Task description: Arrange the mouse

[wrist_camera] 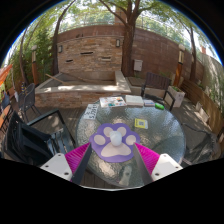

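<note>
Holding a purple mouse [118, 143] shaped like a paw, the tool [113, 157] is hovering over a round glass desk [165, 138] in an outdoor patio. Both pink pads [78, 157] are pressing against the mouse's sides, so the tool is closed down to the mouse's width, with the mouse sitting between the fingers and apparently lifted clear of the glass, though whether it is touching the surface is hard to tell.

Slipping looks like the main risk: the mouse is rounded and smooth, and the pads are gripping only its lower flanks, so a tilt or a quick swing could be letting it twist out and drop onto the glass. Setting it down off-level could also be leaving it skewed.

Beyond the fingers, several flat items are lying on the desk: a white paper [112, 102], a small yellow-green card [141, 123] and other small pieces near the far rim. These are crowding the far side and could be getting in the way of a placement there. A dark chair [32, 135] is standing beside the desk, and a brick wall [90, 50] is rising behind.
</note>
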